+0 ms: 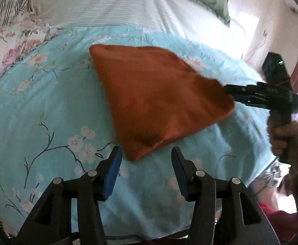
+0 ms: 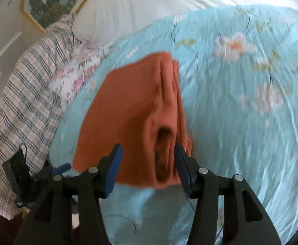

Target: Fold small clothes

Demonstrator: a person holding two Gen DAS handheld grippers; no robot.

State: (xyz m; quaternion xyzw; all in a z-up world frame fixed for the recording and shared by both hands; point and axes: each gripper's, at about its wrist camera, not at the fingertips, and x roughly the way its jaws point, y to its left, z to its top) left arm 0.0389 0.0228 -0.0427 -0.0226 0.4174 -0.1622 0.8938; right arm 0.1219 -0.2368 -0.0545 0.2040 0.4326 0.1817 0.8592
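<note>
Cloth [image 1: 159, 102], rust-orange and already folded into a thick pad of several layers, is seen at the centre of the left wrist view, lying on the sheet [image 1: 47, 106], a pale blue one printed with blossom. In the right wrist view the cloth [image 2: 132, 122] fills the middle of the frame, its stacked fold edges and a small tunnel-like opening turned toward the camera.

The right gripper [image 2: 146, 163] is seen with its fingers apart, one to either side of the near edge of the cloth; nothing is pinched between them. From the left wrist view the same gripper [image 1: 232, 96] is found at the right of the frame, its tips at the cloth's right corner, though whether they touch cannot be told through the blur. The left gripper [image 1: 146, 163] is also held apart, at the lower centre, just short of the cloth's nearest corner and gripping nothing.

The folding is judged to be nearly done, with this step either a last fold or a tidying of the stack. For the next move, the right fingers would need to be closed on all layers at once, so that none slips out.

A white pillow [image 1: 100, 2] is seen at the top of the frame, beyond the sheet, and a plaid fabric [image 2: 22, 85] at the left of the right wrist view.
</note>
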